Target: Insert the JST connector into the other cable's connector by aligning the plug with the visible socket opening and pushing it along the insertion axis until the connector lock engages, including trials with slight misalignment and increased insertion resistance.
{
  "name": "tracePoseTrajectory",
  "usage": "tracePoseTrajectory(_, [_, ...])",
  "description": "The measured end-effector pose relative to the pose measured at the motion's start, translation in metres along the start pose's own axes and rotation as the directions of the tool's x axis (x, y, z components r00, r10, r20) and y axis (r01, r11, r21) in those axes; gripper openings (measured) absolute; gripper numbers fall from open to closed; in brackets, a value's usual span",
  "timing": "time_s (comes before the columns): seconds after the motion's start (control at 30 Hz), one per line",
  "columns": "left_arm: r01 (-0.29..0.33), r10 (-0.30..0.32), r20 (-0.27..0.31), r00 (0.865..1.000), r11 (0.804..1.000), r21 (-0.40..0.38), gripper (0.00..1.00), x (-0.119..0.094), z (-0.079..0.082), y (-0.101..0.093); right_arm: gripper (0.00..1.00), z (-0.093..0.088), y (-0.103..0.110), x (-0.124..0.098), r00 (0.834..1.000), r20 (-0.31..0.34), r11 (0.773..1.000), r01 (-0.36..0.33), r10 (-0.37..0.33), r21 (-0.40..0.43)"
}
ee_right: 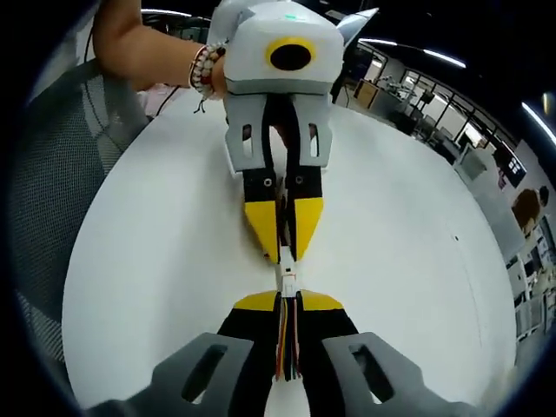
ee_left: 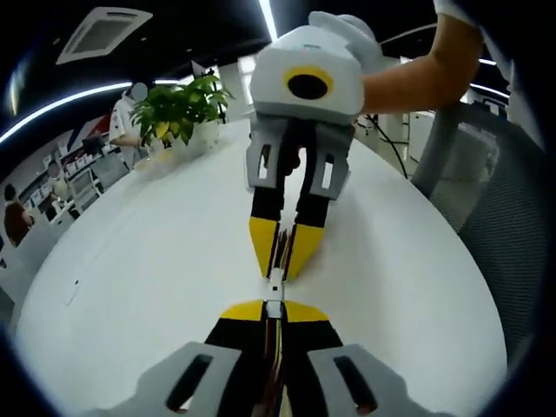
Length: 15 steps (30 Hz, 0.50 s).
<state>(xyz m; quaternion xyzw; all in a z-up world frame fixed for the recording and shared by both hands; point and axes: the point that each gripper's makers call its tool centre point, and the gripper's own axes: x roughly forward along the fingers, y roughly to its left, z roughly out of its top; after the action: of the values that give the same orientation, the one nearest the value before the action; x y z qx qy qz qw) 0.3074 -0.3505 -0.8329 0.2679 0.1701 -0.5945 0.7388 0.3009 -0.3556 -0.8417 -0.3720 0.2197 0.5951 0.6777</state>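
1. Left gripper (ee_left: 273, 306): yellow-tipped jaws clenched on the near cable (ee_left: 276, 352), coloured wires running back between the jaws; its white connector (ee_left: 274, 306) pokes out just past the tips
2. Right gripper (ee_right: 286, 300): jaws clenched on the other cable (ee_right: 287, 347), coloured wires between the jaws, white connector end (ee_right: 286, 280) at the tips
3. In the left gripper view the right gripper comes in from the top, tips pointing down at the left's, pinching the mating connector (ee_left: 275, 280); the two white connectors sit in line and touching, can't tell if fully seated
4. Right gripper view mirrors this: the left gripper hangs in from the top, tips nearly meeting the right's, connectors joined in the gap between
5. All of it just above a white round table (ee_left: 130, 261)
6. Potted green plant (ee_left: 181, 109) at the far table edge in the left gripper view
7. Person's bare forearm (ee_left: 417, 74) behind the opposing gripper; beaded bracelet (ee_right: 201, 68) on the wrist in the right gripper view
8. Grey mesh chair (ee_left: 499, 217) beside the table
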Motion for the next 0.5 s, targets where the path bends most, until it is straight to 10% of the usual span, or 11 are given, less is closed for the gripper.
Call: tracePoseTrajectory(0.5, [-0.041, 0.044, 0.052, 0.998, 0.998, -0.054, 0.00, -0.008, 0.011, 0.011, 0.04, 0.011, -0.012, -0.004, 0.998, 0.034, 0.998, 0.057, -0.058, 0.010])
